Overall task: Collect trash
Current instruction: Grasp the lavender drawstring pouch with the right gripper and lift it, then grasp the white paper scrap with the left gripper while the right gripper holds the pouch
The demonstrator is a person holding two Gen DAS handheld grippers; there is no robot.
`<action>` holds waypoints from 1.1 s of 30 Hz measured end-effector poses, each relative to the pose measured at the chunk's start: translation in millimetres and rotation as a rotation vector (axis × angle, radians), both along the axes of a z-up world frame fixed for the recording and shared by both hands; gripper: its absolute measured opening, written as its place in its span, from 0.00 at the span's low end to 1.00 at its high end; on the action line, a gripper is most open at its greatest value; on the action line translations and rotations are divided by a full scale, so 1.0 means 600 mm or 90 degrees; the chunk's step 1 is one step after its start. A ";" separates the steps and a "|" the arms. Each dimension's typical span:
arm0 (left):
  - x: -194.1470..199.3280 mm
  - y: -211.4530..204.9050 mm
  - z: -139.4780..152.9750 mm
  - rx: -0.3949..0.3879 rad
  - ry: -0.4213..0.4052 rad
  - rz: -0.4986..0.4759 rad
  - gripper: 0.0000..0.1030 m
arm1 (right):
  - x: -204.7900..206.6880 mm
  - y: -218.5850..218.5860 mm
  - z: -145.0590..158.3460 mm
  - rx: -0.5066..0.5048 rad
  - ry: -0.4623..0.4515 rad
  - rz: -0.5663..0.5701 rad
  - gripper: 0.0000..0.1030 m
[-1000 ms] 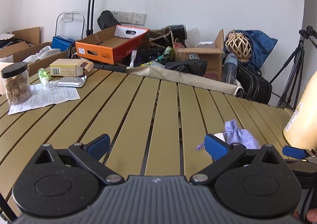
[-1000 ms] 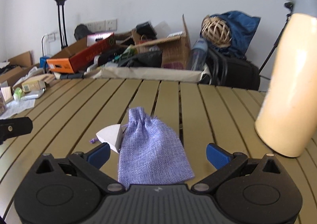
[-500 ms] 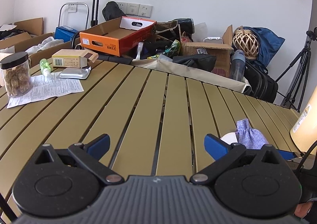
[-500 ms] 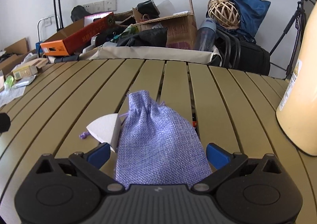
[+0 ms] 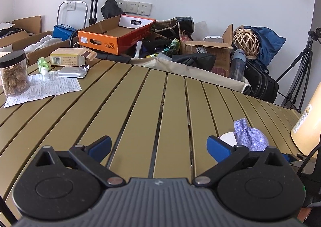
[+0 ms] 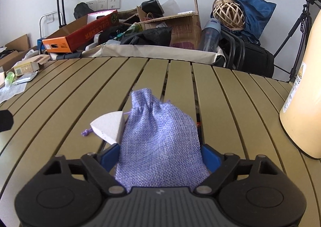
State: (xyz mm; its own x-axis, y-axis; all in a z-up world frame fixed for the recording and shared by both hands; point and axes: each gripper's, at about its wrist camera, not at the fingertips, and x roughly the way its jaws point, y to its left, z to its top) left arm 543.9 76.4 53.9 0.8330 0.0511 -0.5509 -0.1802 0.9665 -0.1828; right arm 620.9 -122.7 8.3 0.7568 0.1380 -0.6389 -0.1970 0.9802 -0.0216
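- Now, your right gripper (image 6: 160, 153) is closing around the purple drawstring pouch (image 6: 160, 142), which lies flat on the slatted counter (image 6: 220, 106) at the lower centre of the right wrist view. The blue pads sit at the pouch's two sides, and you cannot yet call it a firm clamp.
- The pouch is soft cloth. If the pads only gather loose fabric at the lower end, it may sag or slide out when you lift.
- A white wedge-shaped scrap (image 6: 108, 126) lies touching the pouch's left edge, just above the left pad. The closing pad may nudge it aside or pinch it by a corner, so it drops later.
- The thin cord with its knotted end (image 6: 85, 132) trails left of the wedge. It could catch in a gap between the slats.
- The tall cream bottle (image 6: 303, 94) stands at the right edge of the frame. A wide swing on the lift may knock it over.
- Your left gripper (image 5: 158, 146) has its jaws wide apart with nothing between them, low in the left wrist view. The pouch shows just right of its right pad, so mind the two tools do not collide.
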 end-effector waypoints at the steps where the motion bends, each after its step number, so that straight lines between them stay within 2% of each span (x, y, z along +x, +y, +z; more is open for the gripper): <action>1: -0.001 0.000 0.001 0.000 -0.001 -0.001 1.00 | -0.002 0.000 0.000 0.004 0.000 0.002 0.76; 3: -0.001 0.001 0.002 -0.002 -0.002 -0.002 1.00 | -0.006 -0.002 0.001 0.013 0.000 0.002 0.67; 5: -0.002 0.002 0.002 -0.004 -0.002 -0.003 1.00 | -0.012 -0.004 0.003 0.025 0.000 0.003 0.49; 10: -0.009 0.000 0.007 -0.004 -0.006 -0.009 1.00 | -0.027 -0.003 0.007 0.027 -0.006 0.006 0.28; 14: -0.018 -0.004 0.013 -0.002 -0.012 -0.017 1.00 | -0.051 -0.010 0.017 0.060 -0.030 -0.003 0.12; 21: -0.029 -0.019 0.011 -0.010 -0.010 -0.040 1.00 | -0.114 -0.039 0.032 0.132 -0.088 -0.042 0.08; 26: -0.034 -0.040 0.001 -0.003 -0.003 -0.060 1.00 | -0.177 -0.099 0.028 0.230 -0.134 -0.100 0.07; 33: -0.034 -0.071 0.000 -0.001 -0.002 -0.074 1.00 | -0.212 -0.175 0.024 0.279 -0.168 -0.152 0.07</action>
